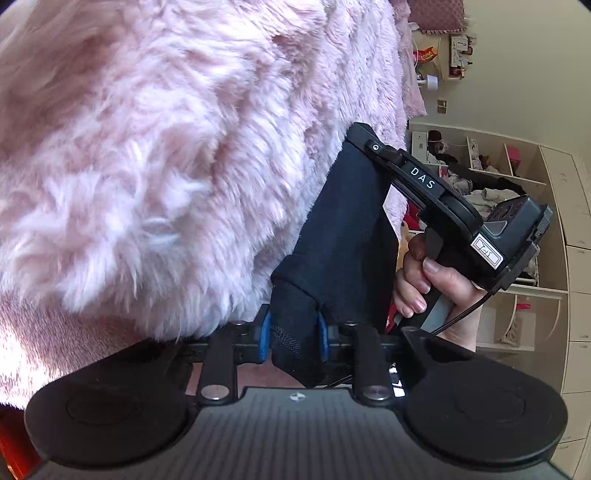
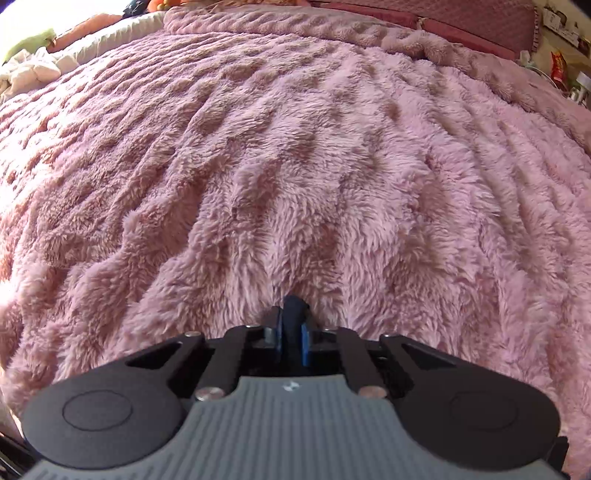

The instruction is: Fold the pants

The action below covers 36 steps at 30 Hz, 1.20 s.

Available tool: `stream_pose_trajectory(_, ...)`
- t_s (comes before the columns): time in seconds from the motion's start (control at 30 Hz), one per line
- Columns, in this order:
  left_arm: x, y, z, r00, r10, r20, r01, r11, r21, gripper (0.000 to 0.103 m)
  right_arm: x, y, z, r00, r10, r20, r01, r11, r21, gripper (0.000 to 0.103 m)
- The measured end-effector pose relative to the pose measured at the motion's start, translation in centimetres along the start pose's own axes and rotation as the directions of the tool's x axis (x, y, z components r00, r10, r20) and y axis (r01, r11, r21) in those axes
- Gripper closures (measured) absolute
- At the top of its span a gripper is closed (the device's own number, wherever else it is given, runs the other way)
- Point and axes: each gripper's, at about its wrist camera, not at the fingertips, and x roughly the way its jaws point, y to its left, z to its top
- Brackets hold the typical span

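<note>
One pair of dark navy pants (image 1: 332,236) is in view, stretched as a taut band above the fluffy pink blanket (image 1: 147,147) that covers the bed. One bunched end of the cloth sits between the blue pads of the left gripper (image 1: 295,338); its jaws stand only a little apart, pressed onto that thick fold of fabric. The far end of the band runs up to the right gripper (image 1: 364,142), which the left wrist camera sees from the side, with the letters "DAS" on its black arm. In the right wrist view the right gripper's jaws are squeezed nearly together on a thin roll of the same navy cloth, which pokes out just beyond the blue pads (image 2: 304,341).

Two grippers are visible, each pinching the pants. One hand (image 1: 432,284) shows, wrapped around the right gripper's handle, fingers curled on the trigger.

Beyond the pants, the pink blanket fills most of both views. Cream shelves (image 1: 517,192) with scattered clothes and soft toys stand against the wall off the bed's edge. At the far side of the bed lie a crumpled pale cloth (image 2: 29,74) and a dark red cushion (image 2: 461,22).
</note>
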Motion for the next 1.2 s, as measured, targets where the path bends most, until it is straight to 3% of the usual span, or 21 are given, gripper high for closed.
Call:
stream_pose_trajectory(0.07,0.1,-0.9,-0.6,0.997,0.077,0.016,-0.077,0.997,0.029,0.084,-0.1,-0.8,-0.1,0.999,0.014,0.031,-0.016,0.997,0.075,0.101)
stream_pose_trajectory(0.17,-0.1,-1.6,-1.2,0.992,0.125,0.015,-0.126,0.991,0.043,0.086,-0.1,-1.0,0.1,0.997,-0.005,0.081,-0.004,0.995,0.104,0.103)
stream_pose_trajectory(0.27,-0.6,-1.8,-2.0,0.988,0.156,0.008,-0.157,0.986,0.06,0.088,0.1,-0.7,0.7,0.995,-0.016,0.098,0.007,0.996,0.09,0.103)
stream_pose_trajectory(0.37,-1.7,-1.3,-3.5,0.989,0.144,0.02,-0.145,0.988,0.053,0.09,0.4,-0.1,1.1,0.994,-0.033,0.106,0.027,0.998,0.056,0.103)
stream_pose_trajectory(0.4,-2.1,-1.1,-3.8,0.987,0.157,0.019,-0.158,0.986,0.053,0.103,0.4,0.0,1.0,0.992,-0.048,0.117,0.042,0.998,0.053,0.103)
stream_pose_trajectory(0.43,-2.5,-1.0,-4.1,0.985,0.167,0.03,-0.169,0.984,0.062,0.103,0.3,-0.1,1.0,0.99,-0.059,0.125,0.053,0.997,0.049,0.103)
stream_pose_trajectory(0.5,-4.0,-1.5,-5.0,0.967,0.206,0.149,-0.225,0.967,0.124,0.101,-0.6,-0.7,0.8,0.984,-0.032,0.174,0.02,0.998,0.067,0.103)
stream_pose_trajectory(0.57,-5.6,-3.6,-5.9,0.948,0.177,0.263,-0.247,0.932,0.266,0.095,-2.6,-1.6,0.4,0.961,-0.088,0.264,0.059,0.991,0.116,0.077)
stream_pose_trajectory(0.6,-6.6,-4.3,-6.4,0.944,0.133,0.303,-0.229,0.923,0.309,0.076,-4.0,-2.2,0.0,0.942,-0.116,0.314,0.074,0.987,0.143,0.051)
stream_pose_trajectory(0.63,-7.4,-4.8,-6.8,0.939,0.088,0.334,-0.204,0.921,0.331,0.061,-5.4,-2.9,-0.4,0.927,-0.114,0.358,0.059,0.985,0.16,0.044)
stream_pose_trajectory(0.77,-9.3,-5.4,-7.1,0.912,-0.037,0.409,-0.119,0.93,0.349,0.052,-11.4,-6.8,-3.4,0.886,-0.112,0.449,-0.013,0.964,0.267,0.039)
stream_pose_trajectory(0.83,-9.3,-5.6,-6.3,0.92,-0.062,0.386,-0.074,0.942,0.328,0.047,-14.3,-9.3,-6.0,0.882,-0.102,0.46,-0.072,0.936,0.346,0.033)
stream_pose_trajectory(0.9,-8.5,-6.0,-5.1,0.947,-0.081,0.312,-0.034,0.938,0.345,0.039,-16.4,-12.0,-9.0,0.906,-0.031,0.422,-0.156,0.902,0.402,0.029)
stream_pose_trajectory(0.97,-7.1,-6.8,-3.7,0.968,-0.057,0.244,-0.038,0.929,0.368,0.039,-17.8,-14.2,-12.3,0.92,0.009,0.391,-0.206,0.861,0.464,0.026)
stream_pose_trajectory(1.1,-4.6,-7.1,-1.0,0.982,0.012,0.189,-0.09,0.909,0.407,0.039,-18.1,-17.4,-18.1,0.952,0.065,0.3,-0.243,0.756,0.607,0.02)
stream_pose_trajectory(1.2,-2.7,-6.7,0.6,0.986,0.079,0.145,-0.132,0.904,0.408,0.039,-17.0,-18.4,-20.9,0.944,0.16,0.288,-0.317,0.678,0.663,0.02)
